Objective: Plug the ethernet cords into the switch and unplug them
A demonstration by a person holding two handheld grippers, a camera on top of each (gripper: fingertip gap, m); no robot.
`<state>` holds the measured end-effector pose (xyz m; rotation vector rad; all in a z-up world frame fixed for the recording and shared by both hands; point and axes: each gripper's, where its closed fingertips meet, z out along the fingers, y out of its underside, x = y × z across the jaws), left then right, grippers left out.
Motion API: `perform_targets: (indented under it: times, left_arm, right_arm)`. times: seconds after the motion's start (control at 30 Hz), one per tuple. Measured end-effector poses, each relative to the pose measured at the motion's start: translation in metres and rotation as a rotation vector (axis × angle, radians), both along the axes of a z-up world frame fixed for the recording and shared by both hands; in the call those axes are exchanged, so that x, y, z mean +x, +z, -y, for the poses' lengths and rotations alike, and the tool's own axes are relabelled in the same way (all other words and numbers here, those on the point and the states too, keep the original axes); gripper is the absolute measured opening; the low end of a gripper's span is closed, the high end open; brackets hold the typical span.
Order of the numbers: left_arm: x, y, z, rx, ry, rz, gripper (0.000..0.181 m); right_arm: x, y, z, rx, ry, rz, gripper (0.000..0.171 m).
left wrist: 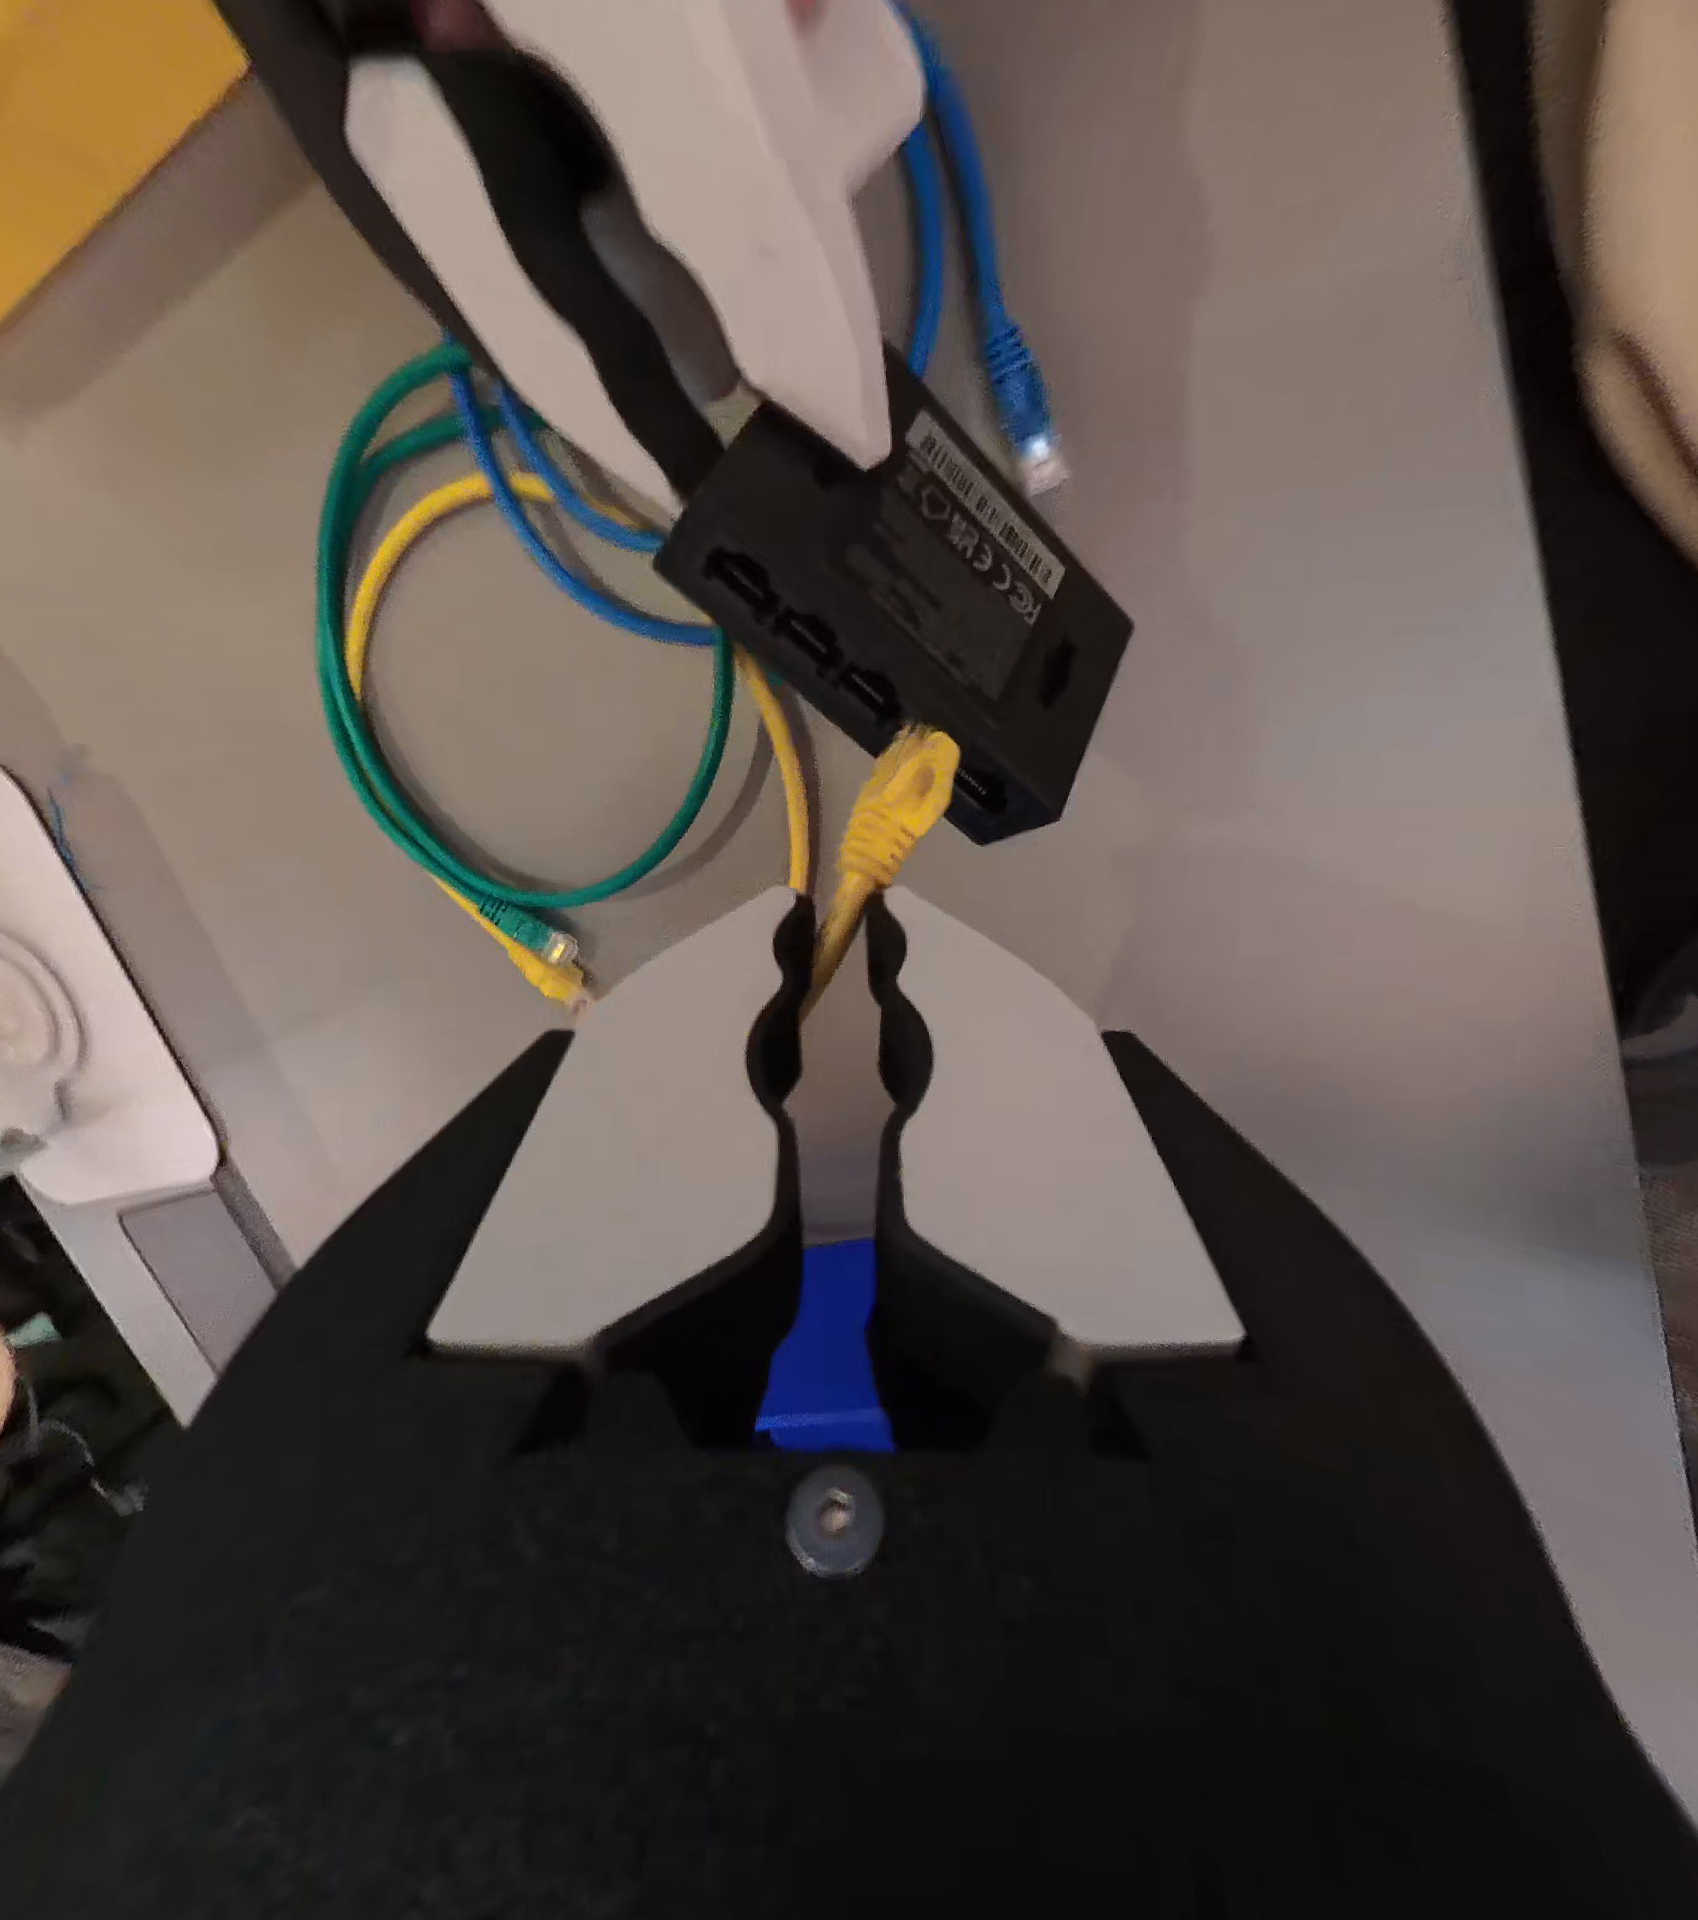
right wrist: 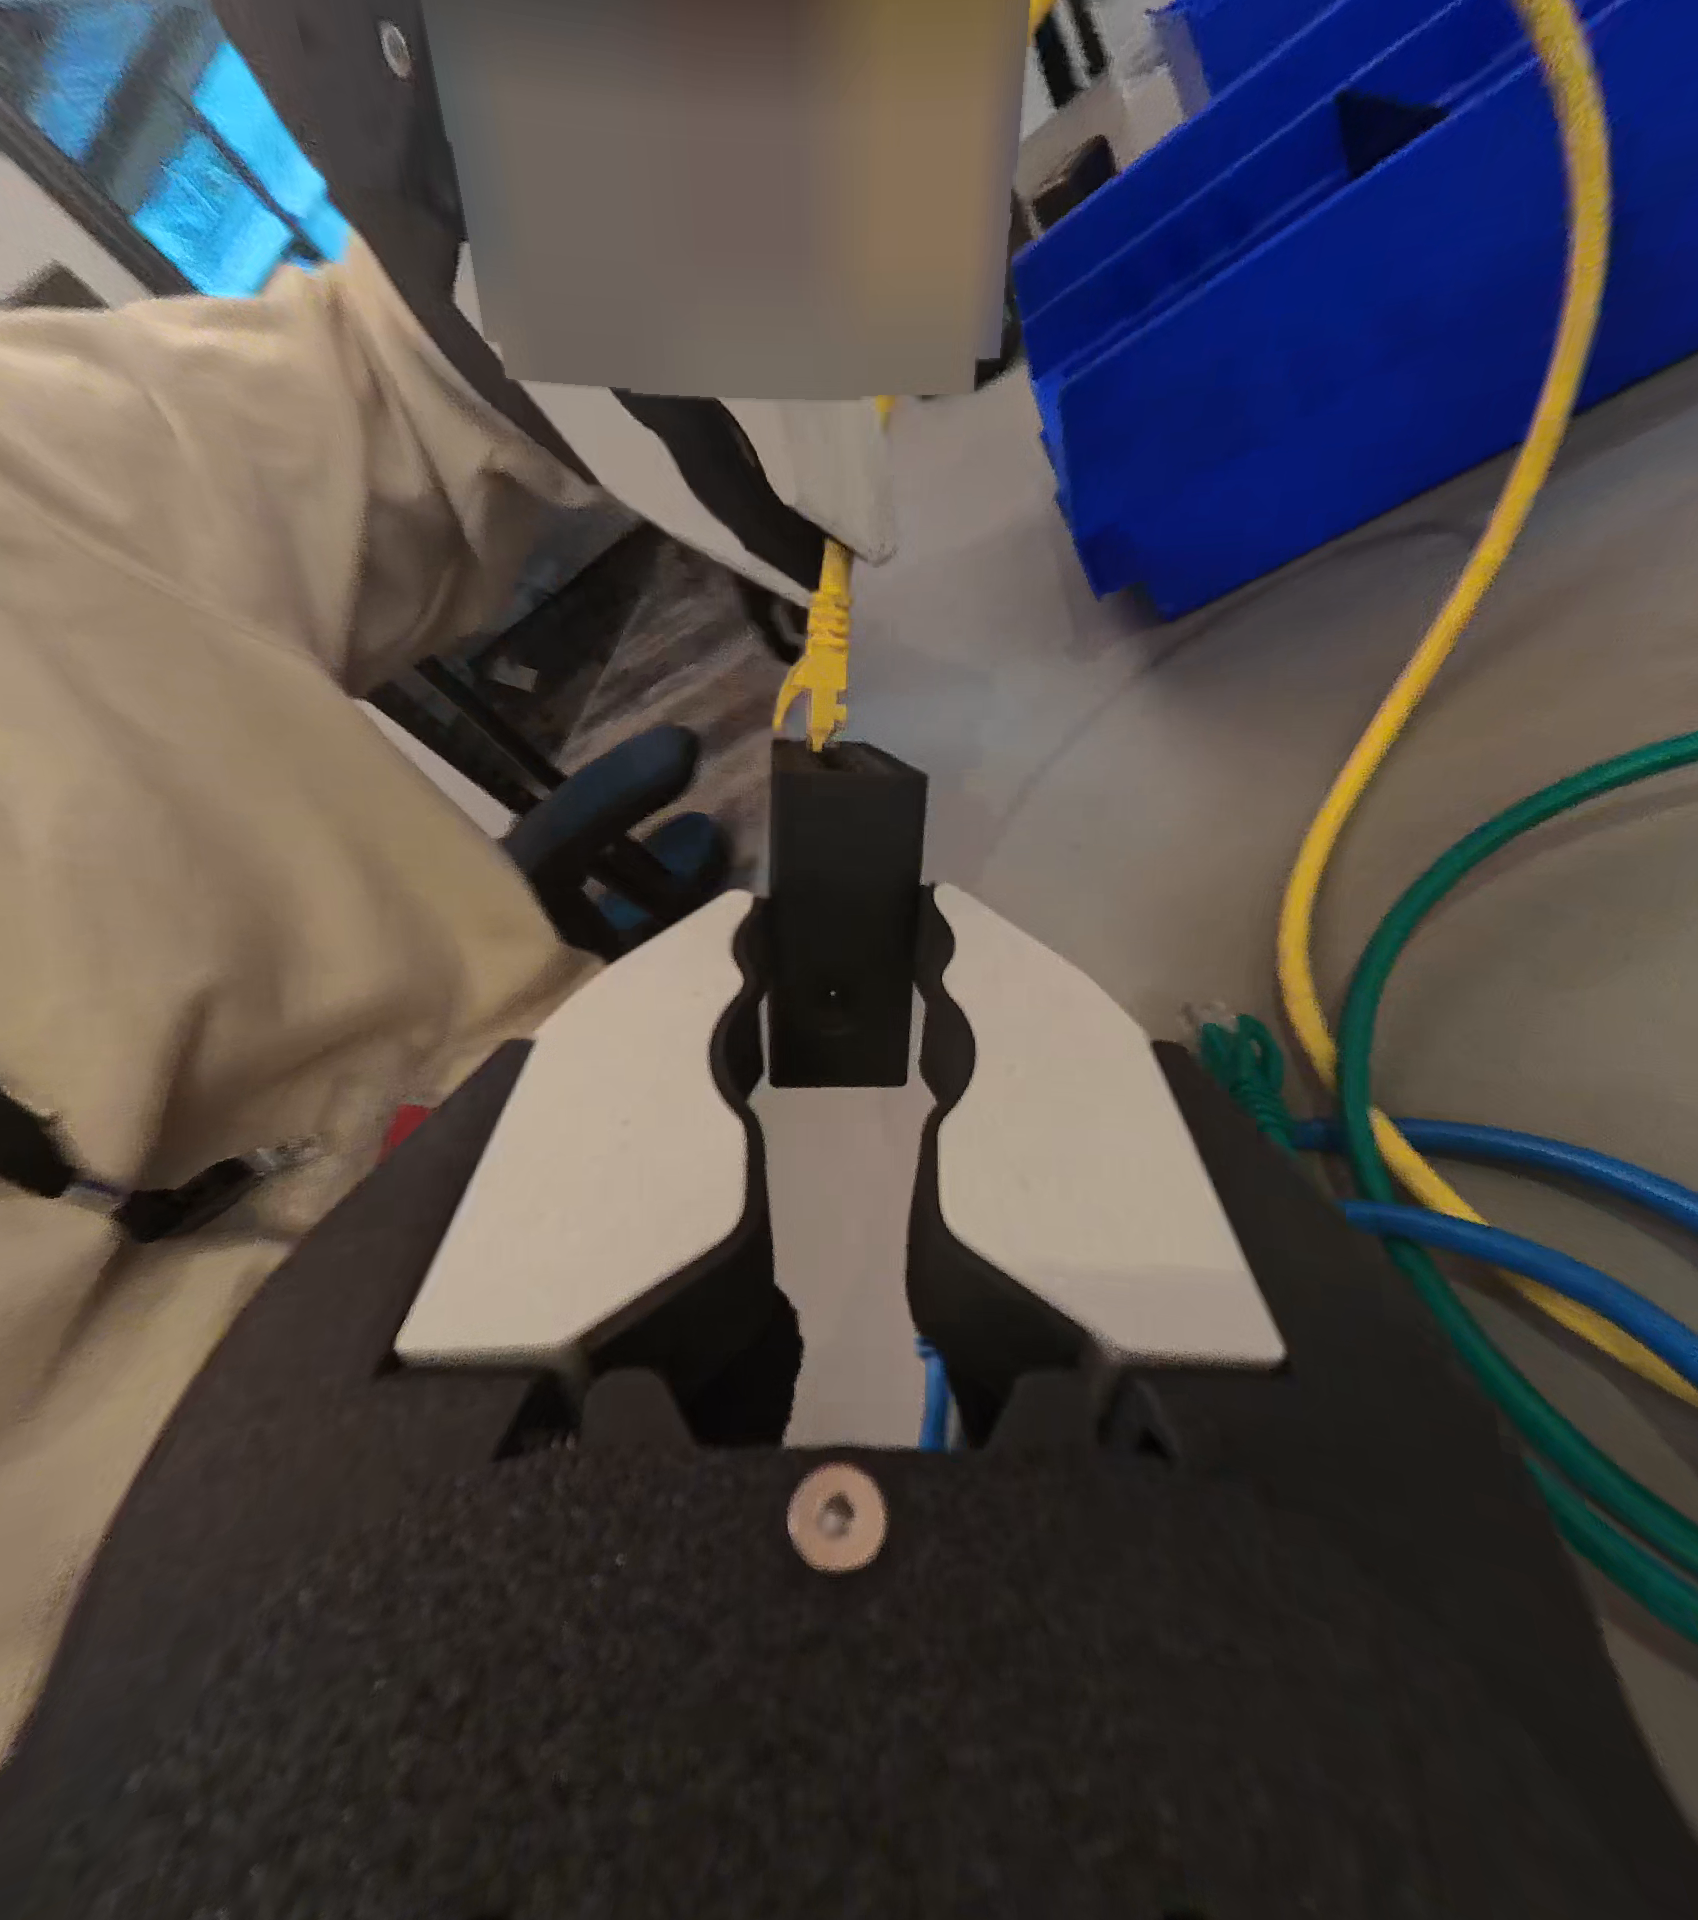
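Note:
My right gripper (right wrist: 840, 914) is shut on the black switch (right wrist: 845, 914) and holds it above the table, one end between its fingers. In the left wrist view the switch (left wrist: 912, 613) hangs tilted under the right gripper's white fingers (left wrist: 824, 312). My left gripper (left wrist: 837, 920) is shut on the yellow cord (left wrist: 840, 935) just behind its plug (left wrist: 902, 805). The plug's tip sits at a port near the switch's lower end. In the right wrist view the yellow plug (right wrist: 824, 675) meets the switch's far end.
Green (left wrist: 512, 883), blue (left wrist: 970, 208) and yellow cords lie coiled on the grey table (left wrist: 1292, 935). Loose green and yellow plugs (left wrist: 538, 951) lie left of my left gripper. Blue bins (right wrist: 1344, 312) stand on the table. A person's beige sleeve (right wrist: 149, 675) is at the left.

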<state>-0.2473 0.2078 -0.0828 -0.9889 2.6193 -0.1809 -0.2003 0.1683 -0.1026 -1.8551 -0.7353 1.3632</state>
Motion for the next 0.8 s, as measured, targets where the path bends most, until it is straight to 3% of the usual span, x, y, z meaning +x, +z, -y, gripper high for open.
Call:
perform_targets:
  times: [0.1, 0.2, 0.33, 0.6, 0.73, 0.8]
  left_arm:
    - [0.004, -0.009, -0.021, -0.018, 0.142, 0.025, 0.008]
    - [0.007, -0.012, -0.045, -0.098, 0.348, 0.042, 0.008]
    - [0.018, -0.002, -0.055, -0.372, 0.579, 0.056, 0.007]
    - [0.048, 0.026, -0.032, -0.940, 0.829, -0.026, 0.007]
    - [0.054, 0.032, -0.013, -1.163, 0.850, -0.089, 0.006]
    - [0.054, 0.033, -0.001, -1.274, 0.848, -0.136, 0.005]
  right_arm:
    - [0.011, 0.009, -0.018, 0.181, -0.154, 0.100, 0.027]
    - [0.029, 0.016, -0.034, 0.390, -0.340, 0.308, 0.067]
    - [0.042, 0.027, -0.043, 0.764, -0.532, 0.712, 0.077]
    - [0.048, 0.032, -0.065, 1.185, -0.707, 1.407, 0.087]
    - [0.063, 0.038, -0.078, 1.306, -0.779, 1.598, 0.087]
    - [0.069, 0.049, -0.081, 1.370, -0.817, 1.630, 0.075]
